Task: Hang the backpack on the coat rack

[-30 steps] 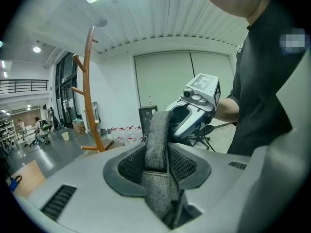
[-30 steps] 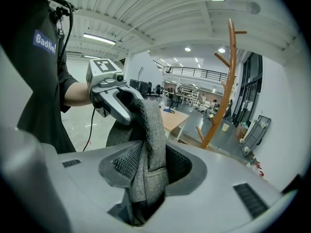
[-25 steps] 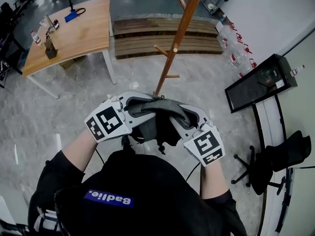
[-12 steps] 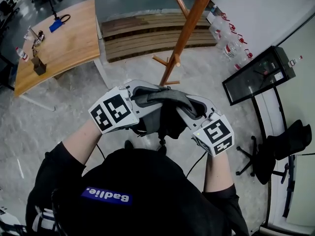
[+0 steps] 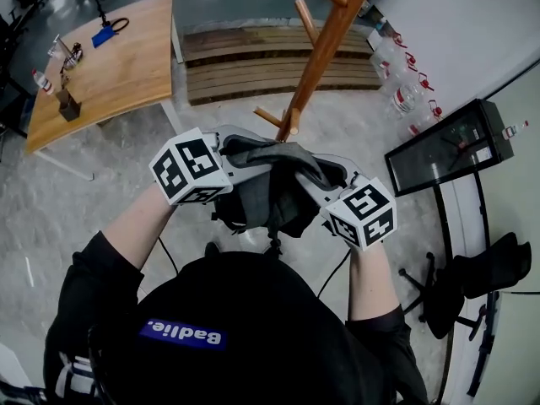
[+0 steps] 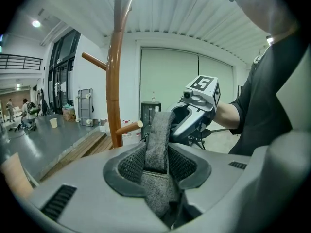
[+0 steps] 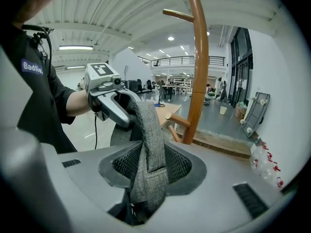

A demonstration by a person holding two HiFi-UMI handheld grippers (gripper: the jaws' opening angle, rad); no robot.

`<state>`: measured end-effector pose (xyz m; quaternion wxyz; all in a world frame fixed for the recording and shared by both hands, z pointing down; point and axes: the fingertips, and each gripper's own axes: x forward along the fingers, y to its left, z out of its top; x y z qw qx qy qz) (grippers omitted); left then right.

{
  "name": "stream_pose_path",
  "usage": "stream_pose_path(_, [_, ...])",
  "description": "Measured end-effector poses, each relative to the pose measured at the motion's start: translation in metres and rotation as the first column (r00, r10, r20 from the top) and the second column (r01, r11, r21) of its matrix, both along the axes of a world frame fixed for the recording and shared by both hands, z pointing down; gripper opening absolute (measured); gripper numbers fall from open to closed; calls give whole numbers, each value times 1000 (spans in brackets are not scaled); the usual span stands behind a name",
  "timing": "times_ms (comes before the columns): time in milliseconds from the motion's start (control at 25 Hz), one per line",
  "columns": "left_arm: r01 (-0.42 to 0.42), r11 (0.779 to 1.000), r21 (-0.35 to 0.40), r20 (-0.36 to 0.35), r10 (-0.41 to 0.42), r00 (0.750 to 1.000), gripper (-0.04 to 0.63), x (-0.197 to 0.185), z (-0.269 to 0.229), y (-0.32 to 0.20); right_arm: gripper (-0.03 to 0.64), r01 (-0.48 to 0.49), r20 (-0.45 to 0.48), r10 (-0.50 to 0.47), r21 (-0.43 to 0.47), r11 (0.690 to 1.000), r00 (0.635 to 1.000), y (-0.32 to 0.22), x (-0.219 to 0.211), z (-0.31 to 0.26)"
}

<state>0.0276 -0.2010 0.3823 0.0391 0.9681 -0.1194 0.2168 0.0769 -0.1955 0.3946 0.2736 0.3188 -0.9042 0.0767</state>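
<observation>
A dark grey backpack (image 5: 268, 199) hangs between my two grippers in front of my chest. Its grey fabric handle (image 5: 283, 153) spans from one to the other. My left gripper (image 5: 229, 152) is shut on the handle (image 6: 158, 144), seen pinched between its jaws in the left gripper view. My right gripper (image 5: 327, 182) is shut on the same handle (image 7: 148, 149) from the other side. The wooden coat rack (image 5: 325, 49) stands just beyond the grippers, its lower pegs (image 5: 274, 118) close above the handle. The same coat rack (image 6: 115, 81) rises ahead in the left gripper view, and the coat rack (image 7: 199, 72) does too in the right gripper view.
A wooden table (image 5: 118, 66) with small items stands at the left. Wooden pallets (image 5: 253, 62) lie behind the rack. Several water bottles (image 5: 405, 87) line the wall at the right, beside a black screen (image 5: 447, 142) and a black office chair (image 5: 472, 277).
Both grippers, still shut on the backpack's handle, have moved together toward the coat rack, which now stands closer above them.
</observation>
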Motion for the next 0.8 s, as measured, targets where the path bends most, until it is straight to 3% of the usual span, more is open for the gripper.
stream_pose_path(440, [33,996,-80,7,-33,999,146,5,5,-34,140,59,-10,-59,-60,996,998,-35,6,4])
stream_pose_path(800, [5,990,-143,42,1,999,147,5,12,-49,149,80,22,-78,-151,985,997,-50,7,11])
